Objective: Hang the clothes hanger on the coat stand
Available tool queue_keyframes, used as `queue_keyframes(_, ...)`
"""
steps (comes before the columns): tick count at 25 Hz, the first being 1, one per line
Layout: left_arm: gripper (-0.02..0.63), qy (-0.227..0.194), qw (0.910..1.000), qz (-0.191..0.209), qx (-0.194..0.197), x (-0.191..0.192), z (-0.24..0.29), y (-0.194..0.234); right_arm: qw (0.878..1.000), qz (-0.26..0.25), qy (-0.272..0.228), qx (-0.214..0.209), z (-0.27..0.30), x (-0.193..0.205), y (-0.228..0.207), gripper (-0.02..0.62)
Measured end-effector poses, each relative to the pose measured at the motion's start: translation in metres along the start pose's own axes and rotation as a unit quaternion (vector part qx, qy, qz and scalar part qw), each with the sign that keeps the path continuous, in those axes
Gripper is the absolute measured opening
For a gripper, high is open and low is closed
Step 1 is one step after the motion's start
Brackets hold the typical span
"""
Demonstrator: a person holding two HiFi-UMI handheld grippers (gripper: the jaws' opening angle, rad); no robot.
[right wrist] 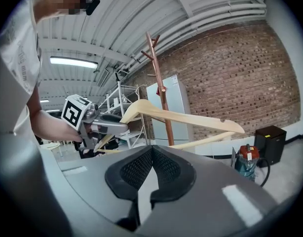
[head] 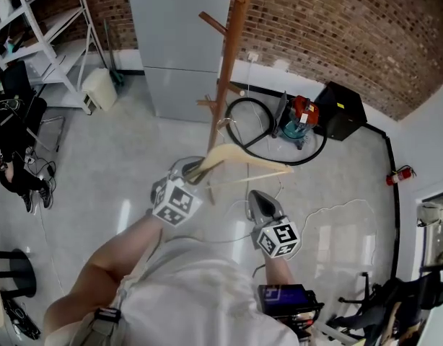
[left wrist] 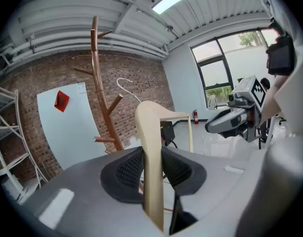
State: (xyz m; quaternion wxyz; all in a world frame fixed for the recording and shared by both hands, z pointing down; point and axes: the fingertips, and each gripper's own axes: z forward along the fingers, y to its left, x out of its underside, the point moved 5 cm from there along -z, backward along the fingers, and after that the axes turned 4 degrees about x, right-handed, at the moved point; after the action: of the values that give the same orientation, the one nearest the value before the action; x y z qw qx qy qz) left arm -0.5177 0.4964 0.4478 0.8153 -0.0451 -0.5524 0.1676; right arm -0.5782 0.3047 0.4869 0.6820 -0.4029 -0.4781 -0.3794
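The left gripper (left wrist: 152,168) pinches one arm of the pale wooden clothes hanger (left wrist: 150,127) between its ribbed black pads. The hanger rises ahead of the jaws, its thin wire hook near the reddish-brown wooden coat stand (left wrist: 98,98) just beyond. To its right, the right gripper (right wrist: 150,154) is pressed together on nothing, and the hanger passes above and ahead of its tips.

Bare floor (head: 120,186) lies open in front of the stand (head: 229,56). Its pegs (head: 213,23) jut left, with free air around them. The hanger (head: 239,157), clamped in the left gripper (head: 195,171), spans the space before the pole. A white panel (head: 171,42) closes the back; hose (head: 242,101) and vacuum (head: 299,117) crowd the floor at right. A shelf (head: 45,27) stands well off left. The right gripper (head: 259,202), jaws together, hangs clear beside the hanger.
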Motion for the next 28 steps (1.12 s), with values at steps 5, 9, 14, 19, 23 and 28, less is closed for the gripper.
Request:
queue_keyframes(5,0.11,-0.004,0.9996,0.025,0.013,-0.021,0.025,0.046,1.0,0.011,-0.007,0.024,0.025,-0.007,-0.001,0.014)
queue_keyframes(9,0.11,0.01,0.9995,0.027,0.012,-0.025,0.048,0.073,0.999,0.013,-0.003,0.03,0.041,-0.005,-0.002,0.014)
queue_keyframes(14,0.11,0.036,0.9988,0.033,0.003,-0.024,0.076,0.091,0.999,0.015,-0.003,0.03,0.057,-0.005,-0.013,0.014)
queue_keyframes(19,0.11,0.069,0.9965,0.04,-0.026,-0.012,0.097,0.097,1.0,0.019,-0.002,0.019,0.067,-0.007,-0.029,0.014)
queue_keyframes(23,0.11,0.089,0.9939,0.048,-0.044,0.0,0.108,0.099,1.0,0.016,0.002,0.007,0.076,-0.011,-0.042,0.014)
queue_keyframes(28,0.11,0.104,0.9909,0.061,-0.059,0.01,0.12,0.102,1.0,0.014,0.002,-0.003,0.086,-0.018,-0.059,0.014)
